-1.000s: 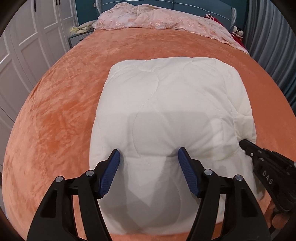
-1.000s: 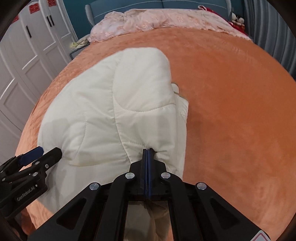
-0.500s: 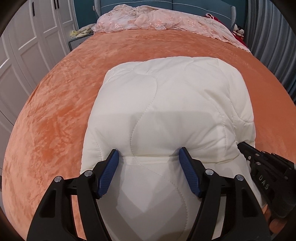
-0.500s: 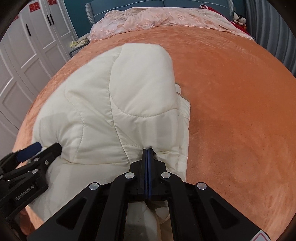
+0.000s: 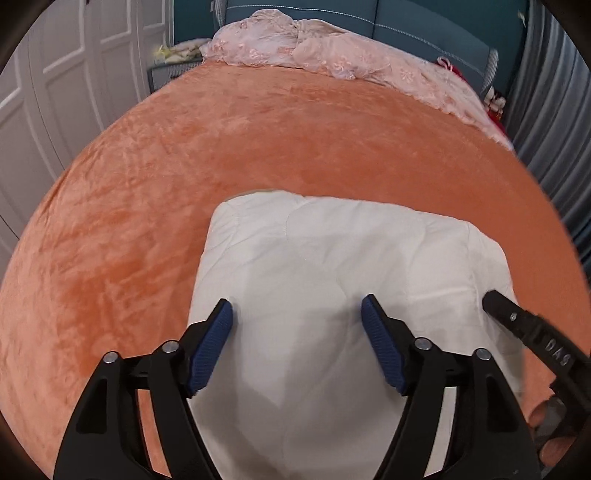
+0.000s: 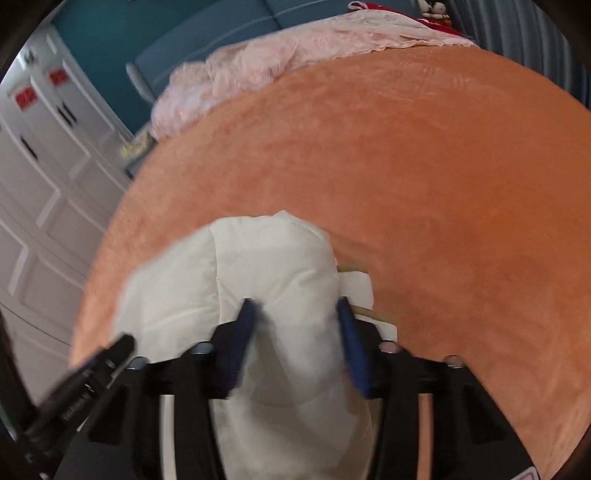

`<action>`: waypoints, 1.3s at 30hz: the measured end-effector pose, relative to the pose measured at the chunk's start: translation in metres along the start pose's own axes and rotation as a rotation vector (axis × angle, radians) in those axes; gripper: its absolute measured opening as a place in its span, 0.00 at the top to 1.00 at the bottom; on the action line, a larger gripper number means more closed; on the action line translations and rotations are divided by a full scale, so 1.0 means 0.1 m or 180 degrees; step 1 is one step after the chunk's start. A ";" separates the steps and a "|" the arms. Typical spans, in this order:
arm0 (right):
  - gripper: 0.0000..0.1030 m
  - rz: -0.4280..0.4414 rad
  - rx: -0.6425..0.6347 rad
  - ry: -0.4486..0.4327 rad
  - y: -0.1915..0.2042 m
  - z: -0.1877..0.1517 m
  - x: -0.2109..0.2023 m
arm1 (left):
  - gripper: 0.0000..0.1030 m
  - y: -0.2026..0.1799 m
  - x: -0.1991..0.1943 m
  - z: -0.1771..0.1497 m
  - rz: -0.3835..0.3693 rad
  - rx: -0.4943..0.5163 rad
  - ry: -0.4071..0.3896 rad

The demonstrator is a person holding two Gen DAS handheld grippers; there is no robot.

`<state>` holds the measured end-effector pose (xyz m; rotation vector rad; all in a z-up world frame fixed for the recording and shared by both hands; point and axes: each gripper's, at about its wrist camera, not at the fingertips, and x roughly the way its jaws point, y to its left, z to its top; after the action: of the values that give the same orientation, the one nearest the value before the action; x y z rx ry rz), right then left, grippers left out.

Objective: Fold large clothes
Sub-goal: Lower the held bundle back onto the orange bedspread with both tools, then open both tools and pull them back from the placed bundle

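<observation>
Two tools over folded cream quilted padded garment lying on orange plush bedspread at bed's near edge. Left tool fingers spread apart above garment, gripping nothing. Right tool fingers apart too, straddling garment's bulge; view blurred. Pink lace cover at headboard.

Bed cover: orange plush blanket, spread across the whole bed surface.
Headboard: teal, padded, at the far end of the bed.
Pink lace fabric: crumpled along the head of the bed.
Wardrobe: white panelled doors, left of the bed; red labels visible in the right wrist view.
Curtain: grey, pleated, right of the bed.
Red item: at the bed's far right corner, unclear.
</observation>
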<state>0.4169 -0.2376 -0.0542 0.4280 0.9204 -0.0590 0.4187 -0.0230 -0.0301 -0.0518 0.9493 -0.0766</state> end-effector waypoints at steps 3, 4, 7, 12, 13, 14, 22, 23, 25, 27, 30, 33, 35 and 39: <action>0.67 -0.0026 -0.0015 -0.0046 -0.08 -0.07 0.14 | 0.22 -0.03 0.13 -0.09 0.0069 0.0028 -0.0101; 0.67 -0.0002 0.0002 -0.0063 -0.11 -0.09 0.18 | 0.21 -0.03 0.15 -0.11 0.0087 0.0019 -0.0137; 0.67 0.0002 -0.0008 -0.0068 -0.15 -0.12 0.26 | 0.18 -0.01 0.24 -0.14 0.0082 -0.0013 -0.0153; 0.67 -0.0089 -0.0086 -0.0151 -0.14 -0.19 0.33 | 0.16 -0.04 0.33 -0.18 0.0151 0.0012 -0.0237; 0.67 -0.0105 -0.0099 -0.0169 -0.14 -0.20 0.34 | 0.16 -0.04 0.33 -0.18 0.0163 0.0019 -0.0246; 0.67 -0.0112 -0.0104 -0.0179 -0.14 -0.21 0.35 | 0.16 -0.04 0.34 -0.19 0.0174 0.0026 -0.0251; 0.66 -0.0067 -0.0137 -0.0243 -0.19 -0.25 -0.20 | 0.17 -0.04 -0.01 -0.27 0.0185 0.0211 -0.0224; 0.70 -0.0024 -0.0197 -0.0280 -0.20 -0.31 -0.37 | 0.17 -0.01 -0.17 -0.36 0.0132 0.0260 -0.0216; 0.78 -0.0050 -0.0418 -0.0269 -0.18 -0.49 -0.68 | 0.17 0.04 -0.37 -0.51 0.0068 0.0294 -0.0144; 0.83 -0.0130 -0.0614 -0.0122 -0.16 -0.67 -0.75 | 0.17 0.09 -0.49 -0.70 0.0062 0.0300 -0.0005; 0.86 -0.0349 -0.0839 0.0113 -0.20 -0.95 -0.62 | 0.15 0.15 -0.59 -0.93 0.0007 0.0182 0.0133; 0.86 -0.0526 -0.0945 0.0104 -0.18 -1.05 -0.63 | 0.15 0.20 -0.69 -1.08 -0.0006 0.0095 0.0213; 0.86 -0.0567 -0.0889 0.0105 -0.17 -1.06 -0.73 | 0.15 0.25 -0.78 -1.15 0.0052 0.0070 0.0212; 0.86 -0.0658 -0.0795 0.0104 -0.18 -1.19 -0.93 | 0.15 0.31 -0.88 -1.30 0.0125 0.0095 0.0249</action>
<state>0.2657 -0.2208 -0.0504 0.1015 0.9879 -0.1245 0.2635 0.0147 -0.0370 -0.0026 1.0268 -0.0569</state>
